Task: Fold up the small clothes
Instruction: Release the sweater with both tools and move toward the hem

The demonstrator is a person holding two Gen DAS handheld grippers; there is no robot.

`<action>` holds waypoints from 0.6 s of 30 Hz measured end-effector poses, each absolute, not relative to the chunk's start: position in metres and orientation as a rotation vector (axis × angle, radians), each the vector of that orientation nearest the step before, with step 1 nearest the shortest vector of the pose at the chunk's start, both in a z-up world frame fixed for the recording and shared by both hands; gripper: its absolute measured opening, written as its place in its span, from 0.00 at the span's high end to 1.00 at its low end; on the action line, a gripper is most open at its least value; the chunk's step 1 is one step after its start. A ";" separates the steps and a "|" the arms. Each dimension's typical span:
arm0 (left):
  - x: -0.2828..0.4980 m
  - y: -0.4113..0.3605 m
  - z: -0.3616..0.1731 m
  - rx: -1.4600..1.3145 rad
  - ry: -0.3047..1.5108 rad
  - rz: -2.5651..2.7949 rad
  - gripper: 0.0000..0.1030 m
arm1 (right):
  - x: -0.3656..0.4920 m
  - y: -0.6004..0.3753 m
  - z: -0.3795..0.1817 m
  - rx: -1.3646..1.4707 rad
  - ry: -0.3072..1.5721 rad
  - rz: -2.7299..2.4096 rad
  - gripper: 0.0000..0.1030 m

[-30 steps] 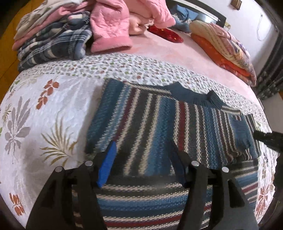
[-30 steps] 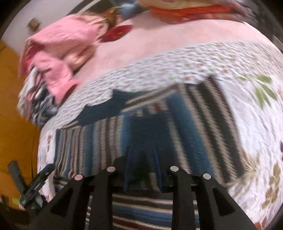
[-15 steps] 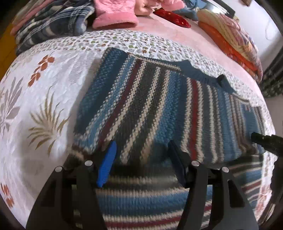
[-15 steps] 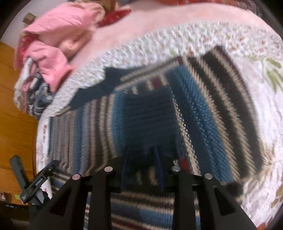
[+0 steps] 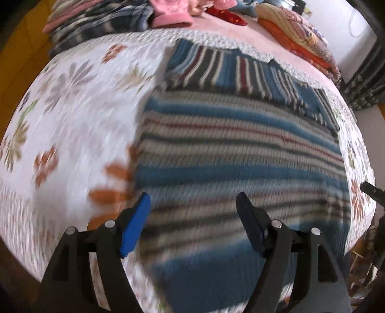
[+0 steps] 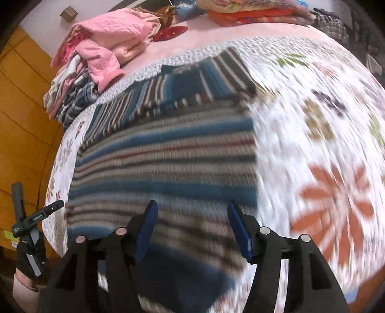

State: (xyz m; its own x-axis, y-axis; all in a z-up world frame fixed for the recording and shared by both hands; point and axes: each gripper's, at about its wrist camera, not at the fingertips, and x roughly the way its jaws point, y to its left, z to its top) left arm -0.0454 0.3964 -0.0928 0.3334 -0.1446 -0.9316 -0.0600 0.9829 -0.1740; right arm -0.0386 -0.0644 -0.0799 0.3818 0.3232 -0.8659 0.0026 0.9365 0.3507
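— That white bedspread [image 5: 72, 115] with the orange and grey flowers covers the near part of the bed, doesn't it?

— Yes, and a pink sheet [image 6: 211, 36] shows beyond its far edge.

— What's heaped at the far left?

— A pile of pink jackets [image 6: 105, 45] lying on top of plaid blue-and-white cloth [image 6: 77, 101].

— And the far right?

— Folded quilts [image 5: 296, 36], orange beneath a patterned one. A small red cushion [image 5: 228, 16] lies on the pink sheet, between the two heaps.

— The floor at the left looks like orange wood [image 6: 21, 115].
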 end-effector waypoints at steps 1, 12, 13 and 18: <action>-0.054 0.398 -0.093 -0.188 1.235 -0.051 0.28 | -0.050 -0.067 -0.079 0.322 1.169 0.209 0.39; -0.123 0.413 -0.121 -0.250 1.326 -0.044 0.27 | -0.119 -0.072 -0.109 0.370 1.249 0.192 0.38; -0.125 0.414 -0.124 -0.265 1.333 -0.047 0.27 | -0.120 -0.072 -0.115 0.377 1.261 0.190 0.38; -0.129 0.411 -0.133 -0.330 1.350 -0.074 0.27 | -0.124 -0.070 -0.136 0.439 1.302 0.195 0.38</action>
